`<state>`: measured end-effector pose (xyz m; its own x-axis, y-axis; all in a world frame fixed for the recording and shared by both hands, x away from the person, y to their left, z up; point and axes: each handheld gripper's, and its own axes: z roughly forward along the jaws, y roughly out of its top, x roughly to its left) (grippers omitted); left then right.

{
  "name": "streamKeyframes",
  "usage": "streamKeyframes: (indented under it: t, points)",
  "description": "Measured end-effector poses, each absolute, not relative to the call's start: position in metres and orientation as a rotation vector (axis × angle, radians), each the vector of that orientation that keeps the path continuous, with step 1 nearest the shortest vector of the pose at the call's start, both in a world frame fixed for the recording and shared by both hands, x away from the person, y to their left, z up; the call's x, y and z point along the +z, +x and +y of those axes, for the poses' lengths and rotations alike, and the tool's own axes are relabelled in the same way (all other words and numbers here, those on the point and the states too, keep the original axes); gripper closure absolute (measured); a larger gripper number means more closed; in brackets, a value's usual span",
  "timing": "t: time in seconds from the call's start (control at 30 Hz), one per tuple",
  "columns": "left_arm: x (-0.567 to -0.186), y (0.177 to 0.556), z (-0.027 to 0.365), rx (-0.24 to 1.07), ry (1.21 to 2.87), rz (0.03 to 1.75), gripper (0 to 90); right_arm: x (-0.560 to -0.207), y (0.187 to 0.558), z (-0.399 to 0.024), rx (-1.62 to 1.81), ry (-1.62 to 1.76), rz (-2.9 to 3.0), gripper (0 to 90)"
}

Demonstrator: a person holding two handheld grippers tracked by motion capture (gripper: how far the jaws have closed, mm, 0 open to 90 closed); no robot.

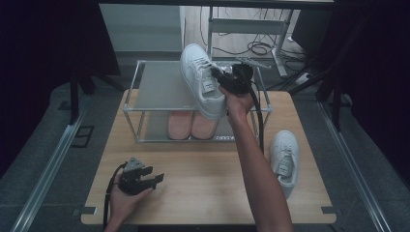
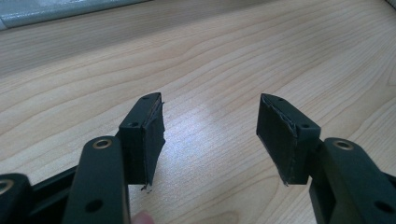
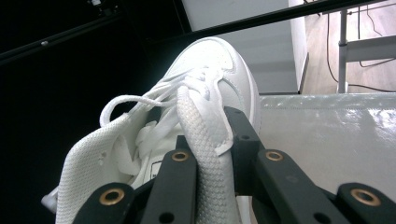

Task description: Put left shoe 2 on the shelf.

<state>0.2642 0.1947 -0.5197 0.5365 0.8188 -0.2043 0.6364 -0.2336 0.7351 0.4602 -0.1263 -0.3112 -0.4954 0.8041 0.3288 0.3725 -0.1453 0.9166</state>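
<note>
One white sneaker (image 1: 200,79) is held above the top shelf of the shoe rack (image 1: 159,89), its toe pointing toward the far side of the rack; in the right gripper view its padded collar wall (image 3: 208,154) is seen pinched between the jaws of the right gripper (image 1: 223,79). Two white sneakers are counted in all: the second white sneaker (image 1: 284,159) lies on the tabletop (image 1: 208,183), to the right of the rack and just in front of it. One pair of pink shoes (image 1: 191,124), two in number, is seen side by side on the lower shelf of the rack. The left gripper (image 1: 153,179) is held low over the tabletop, well in front of the rack's left corner, its jaws spread with nothing between them.
</note>
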Motion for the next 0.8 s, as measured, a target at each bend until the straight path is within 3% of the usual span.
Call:
streamKeyframes:
  t: [0.8]
  points:
    - [-0.514, 0.265, 0.2, 0.286, 1.94, 1.171, 42.1, -0.31, 0.523, -0.089, 1.604, 1.442, 1.751, 82.9]
